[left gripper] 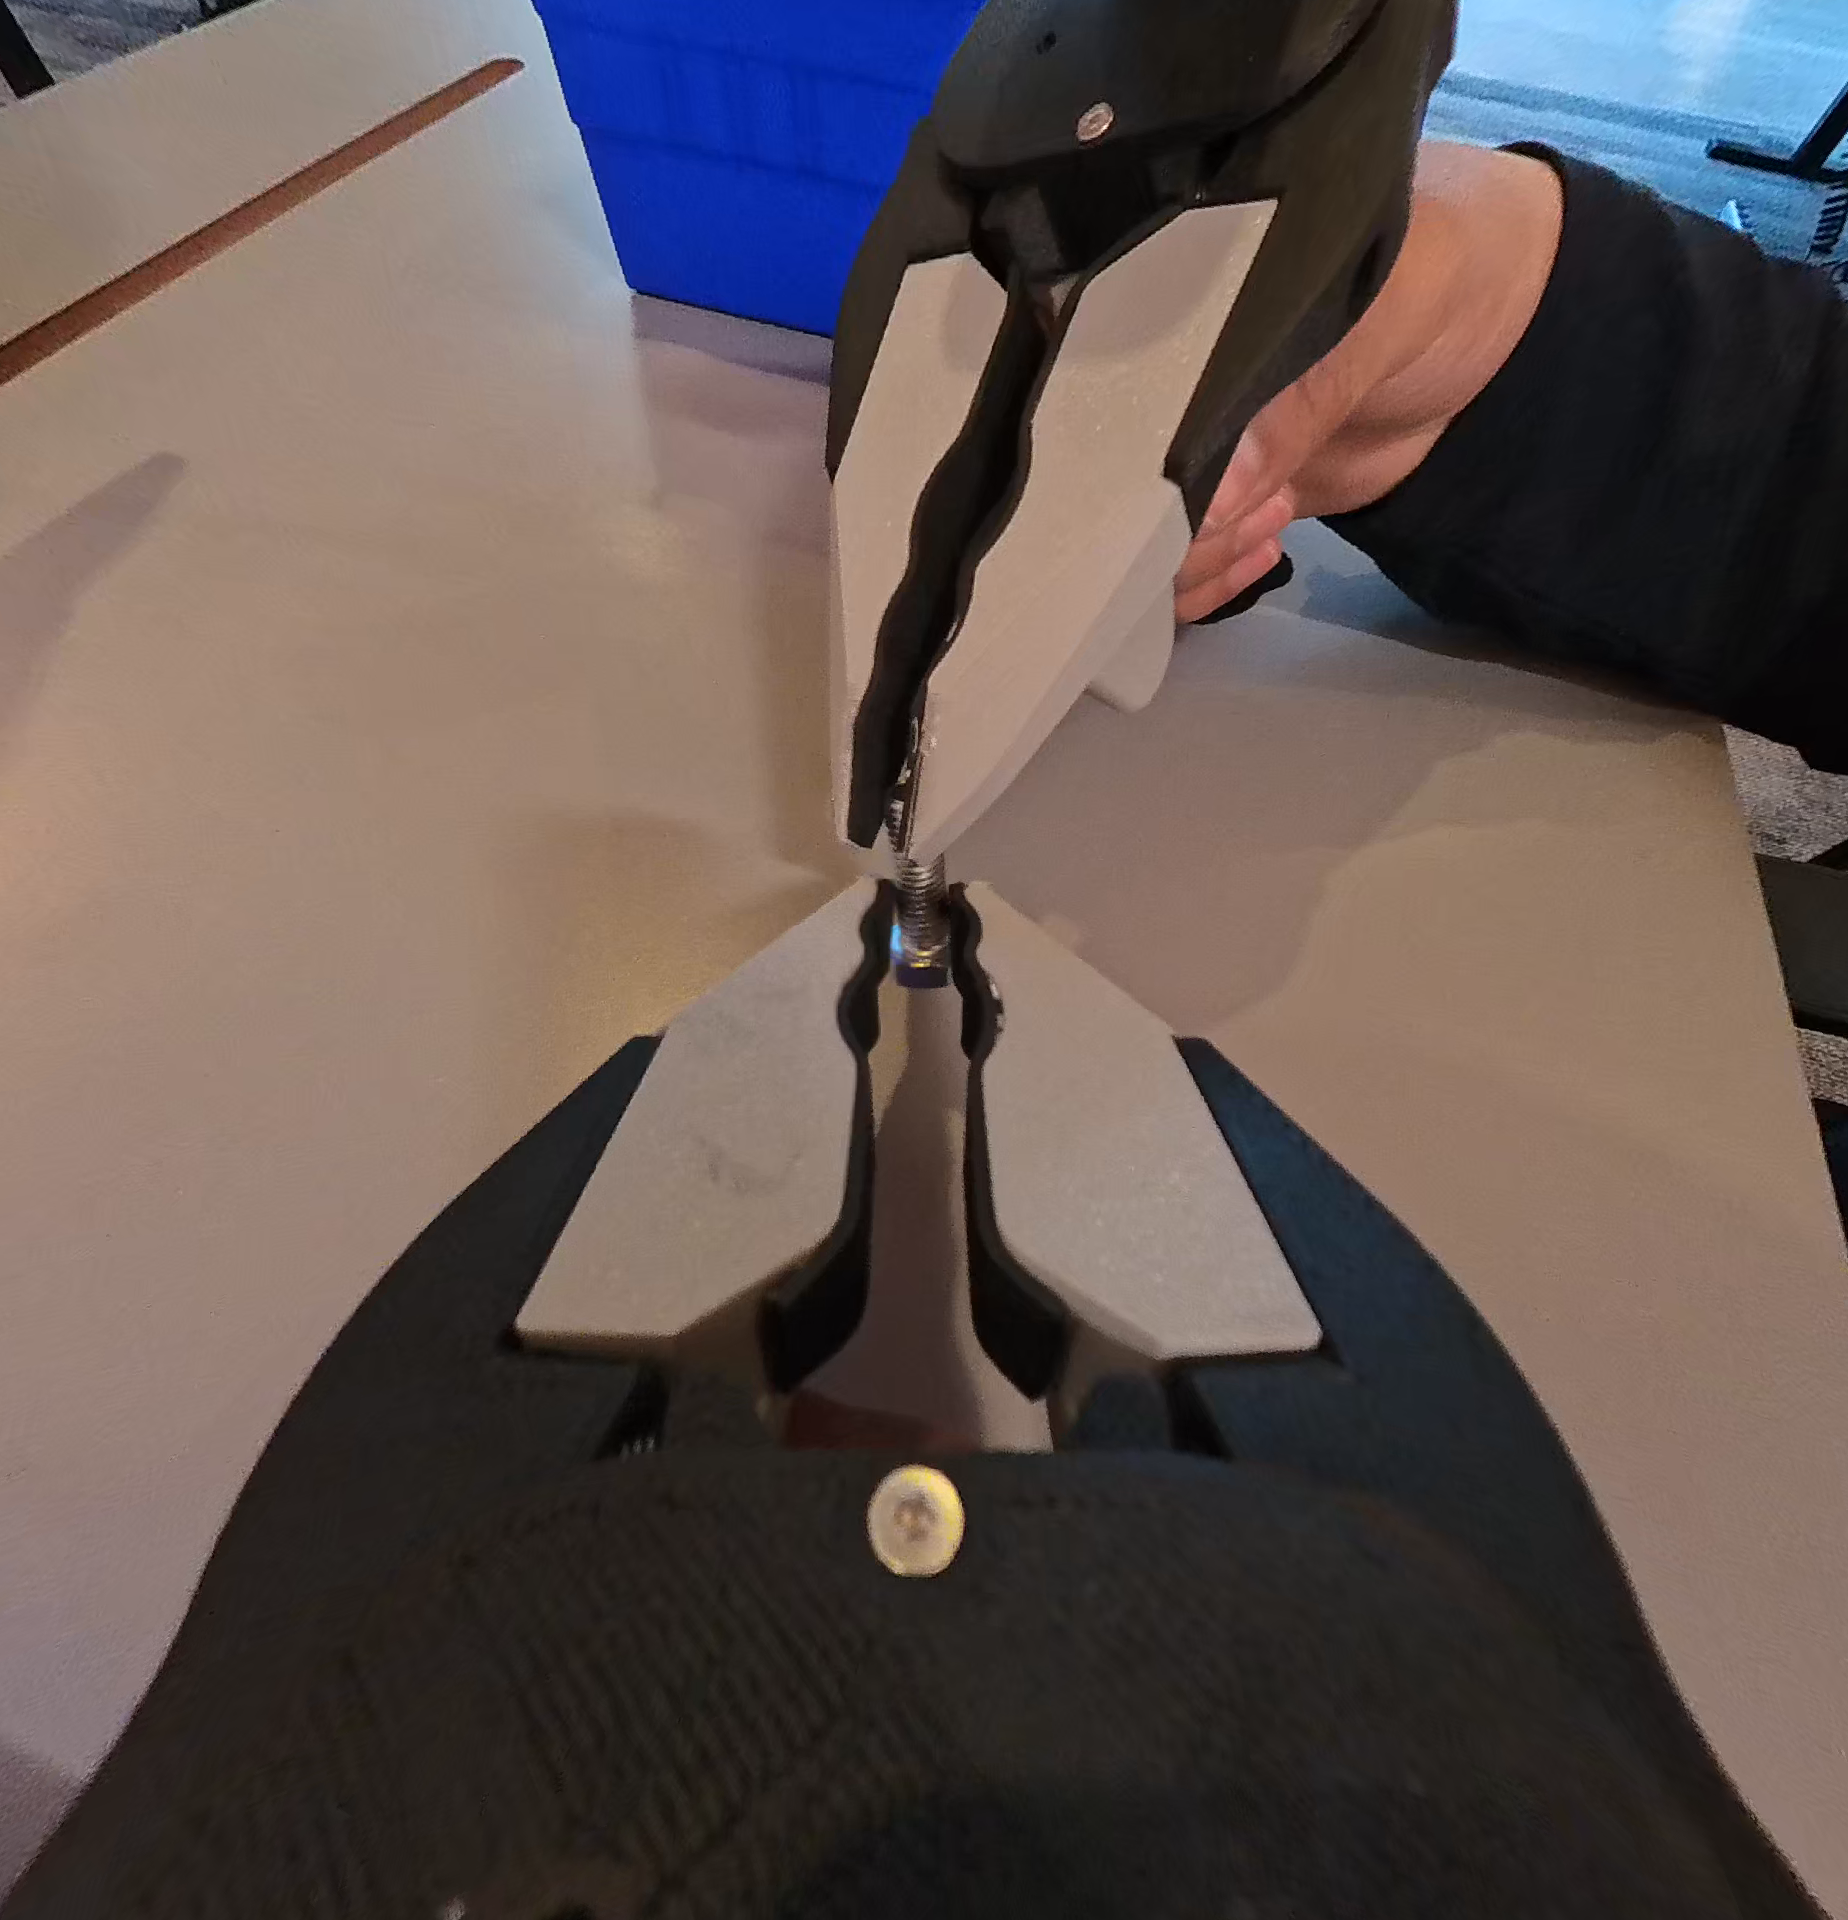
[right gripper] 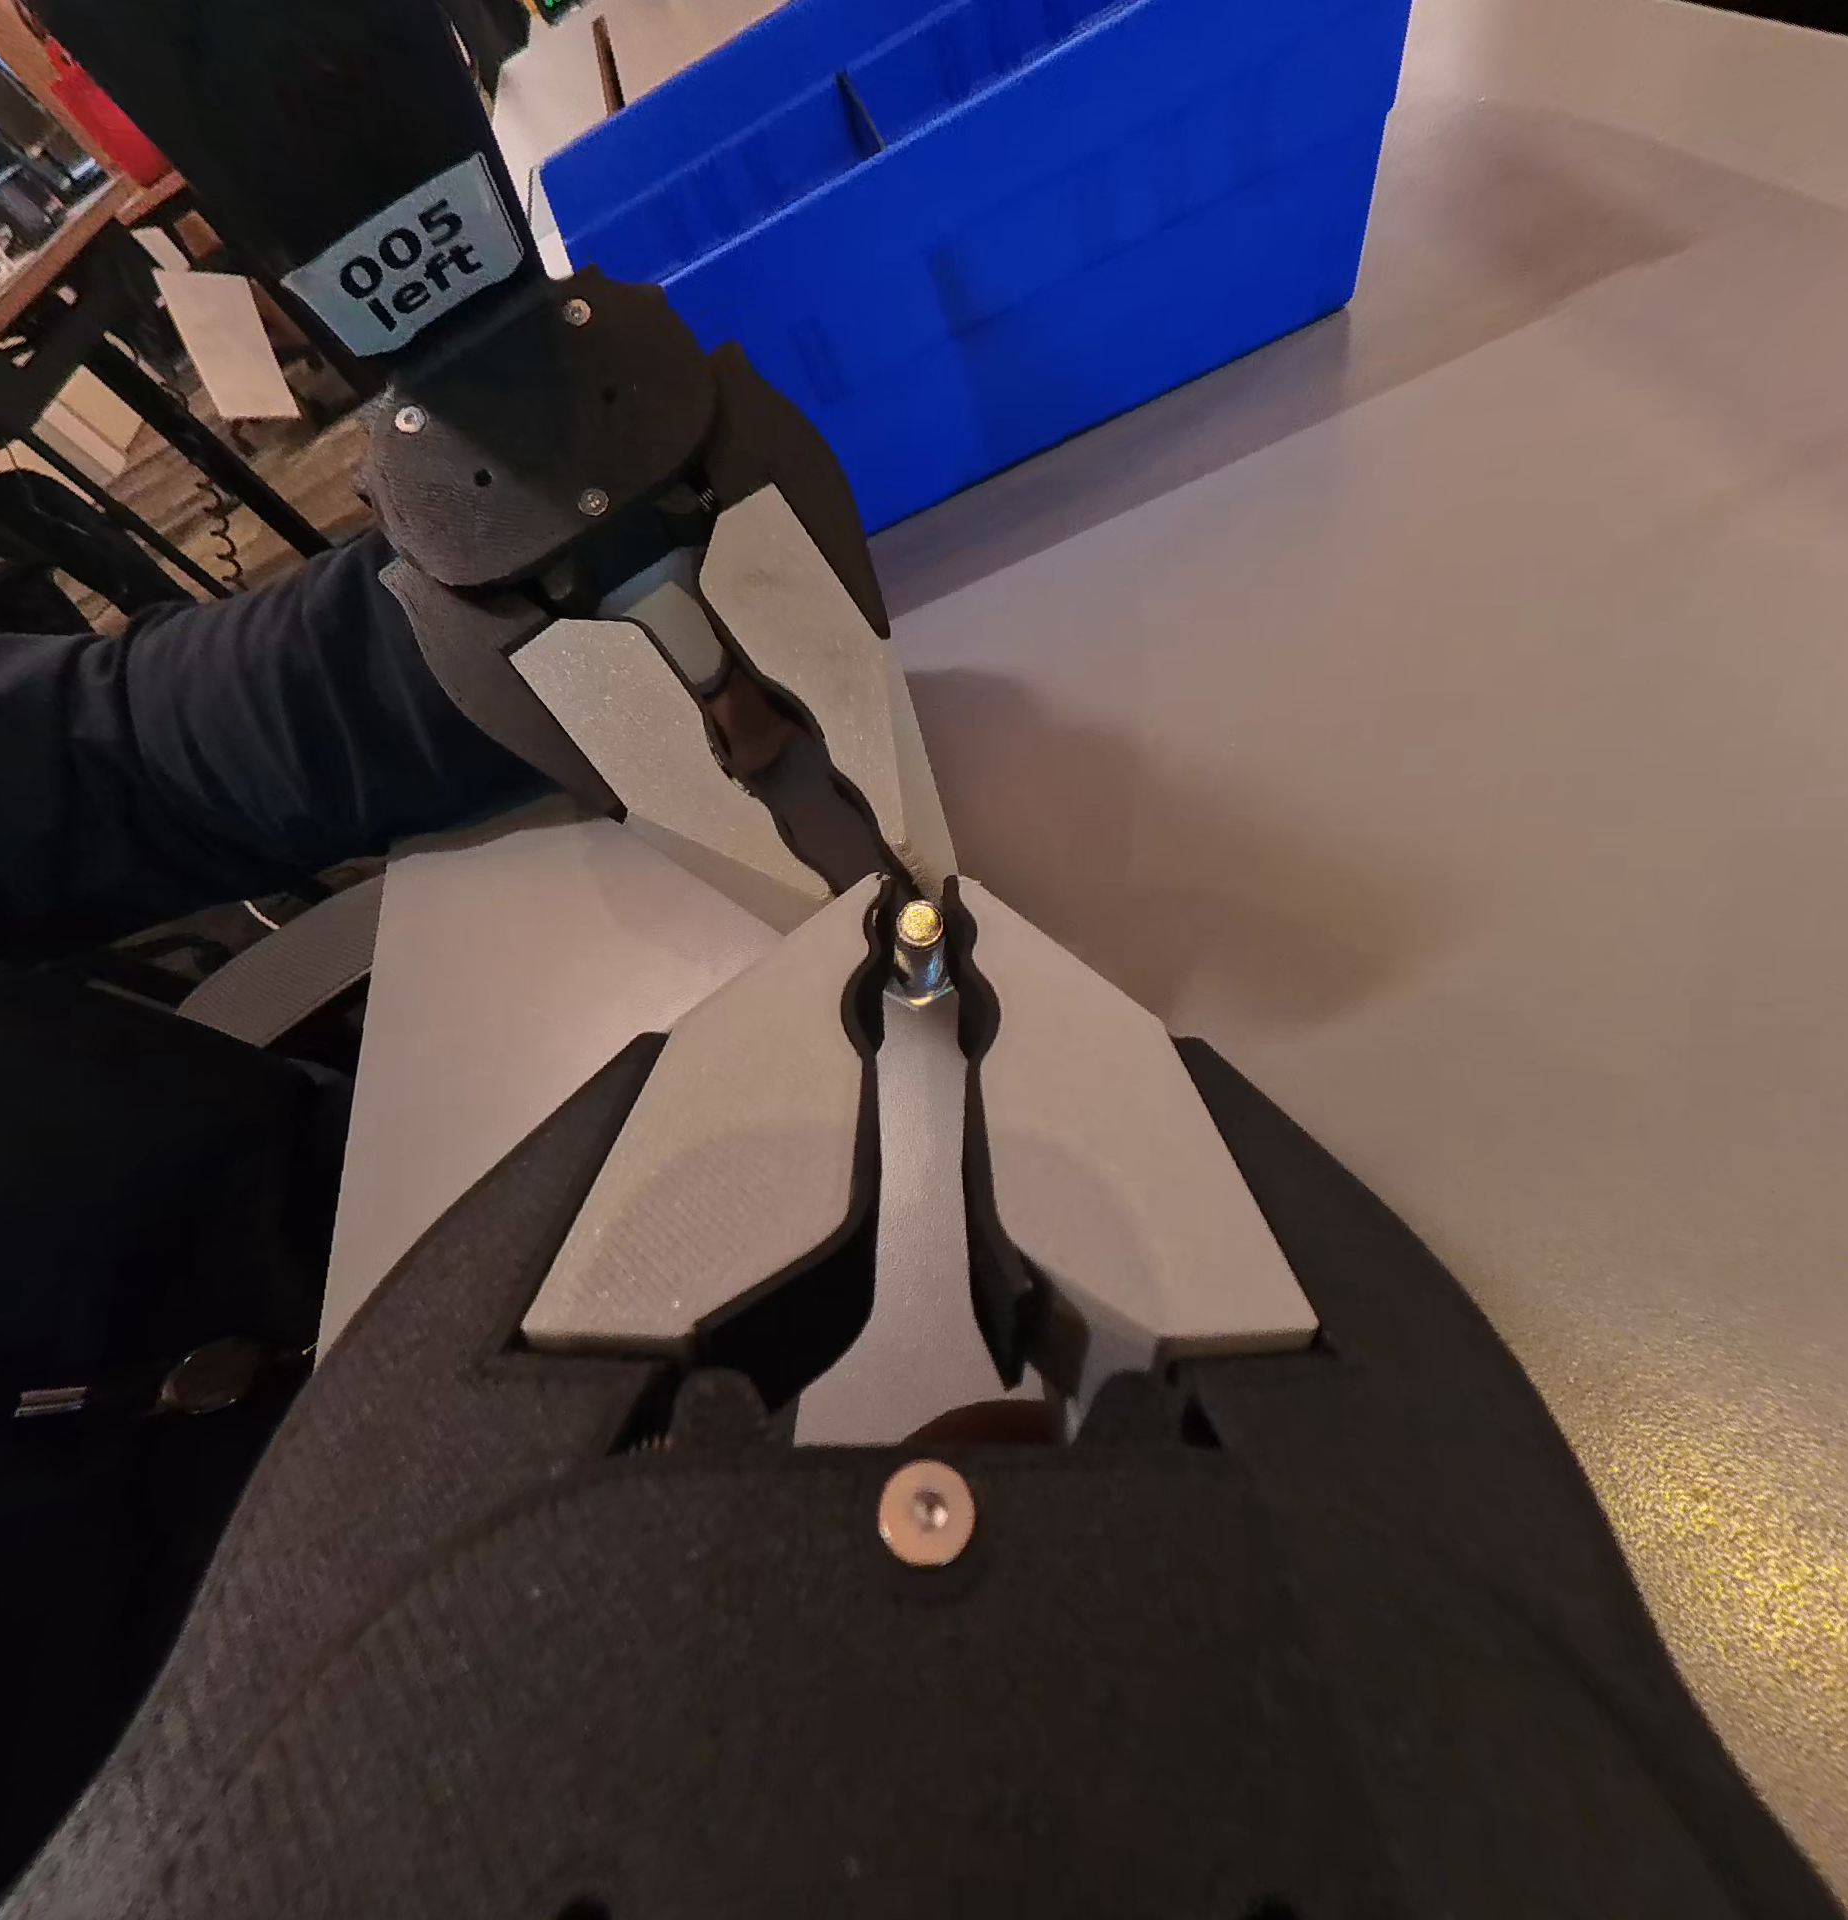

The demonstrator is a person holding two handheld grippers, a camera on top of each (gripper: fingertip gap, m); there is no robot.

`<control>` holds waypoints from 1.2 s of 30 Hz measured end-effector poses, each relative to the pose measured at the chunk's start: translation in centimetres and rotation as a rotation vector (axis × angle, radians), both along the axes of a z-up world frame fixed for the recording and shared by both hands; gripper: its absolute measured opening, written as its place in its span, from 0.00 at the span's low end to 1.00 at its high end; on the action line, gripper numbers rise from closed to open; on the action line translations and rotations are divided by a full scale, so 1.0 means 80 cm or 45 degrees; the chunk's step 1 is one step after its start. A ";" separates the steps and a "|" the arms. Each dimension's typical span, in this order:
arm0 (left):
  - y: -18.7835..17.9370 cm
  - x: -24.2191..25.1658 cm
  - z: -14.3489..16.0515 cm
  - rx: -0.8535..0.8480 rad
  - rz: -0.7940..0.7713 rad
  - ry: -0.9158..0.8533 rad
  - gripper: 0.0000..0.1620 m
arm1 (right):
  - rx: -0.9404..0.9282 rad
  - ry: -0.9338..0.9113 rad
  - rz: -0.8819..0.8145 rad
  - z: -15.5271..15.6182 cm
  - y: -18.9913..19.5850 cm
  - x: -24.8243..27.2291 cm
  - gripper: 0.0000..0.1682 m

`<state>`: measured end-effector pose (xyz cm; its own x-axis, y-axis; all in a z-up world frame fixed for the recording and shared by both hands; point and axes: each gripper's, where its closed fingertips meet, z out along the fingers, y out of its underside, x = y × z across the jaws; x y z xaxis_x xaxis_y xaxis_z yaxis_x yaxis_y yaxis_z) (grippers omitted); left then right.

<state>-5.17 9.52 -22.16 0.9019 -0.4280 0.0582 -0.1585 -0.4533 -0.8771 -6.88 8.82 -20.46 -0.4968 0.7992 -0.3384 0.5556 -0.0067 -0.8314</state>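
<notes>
My left gripper [left gripper: 920, 891] is shut on a small silver nut with a blue insert [left gripper: 921, 958], held above the grey table [left gripper: 380, 727]. My right gripper [left gripper: 896, 840] comes down from above, shut on a threaded metal bolt [left gripper: 914, 871] whose thread meets the nut. In the right wrist view my right gripper [right gripper: 915, 883] pinches the bolt [right gripper: 918, 940] at its tips. The left gripper [right gripper: 892, 864] reaches in from the upper left and touches tip to tip. The nut is hidden in that view.
A blue divided plastic bin [right gripper: 1003, 260] stands on the table behind the grippers and also shows in the left wrist view [left gripper: 754, 156]. A hand [left gripper: 1367, 364] in a dark sleeve [right gripper: 224, 727] holds each gripper. The table's edge lies close by [left gripper: 1772, 935].
</notes>
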 end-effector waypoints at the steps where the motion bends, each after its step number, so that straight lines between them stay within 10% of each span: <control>1: 0.000 0.000 0.000 0.001 -0.002 0.000 0.05 | 0.000 -0.001 0.001 0.000 0.000 0.000 0.03; 26: 0.002 -0.002 0.012 -0.094 0.031 -0.447 0.04 | -0.012 0.070 -0.110 0.017 0.021 -0.006 0.13; 36: 0.008 -0.021 0.024 0.018 0.093 -0.450 0.04 | 0.328 -0.162 -0.228 -0.044 0.077 0.019 0.16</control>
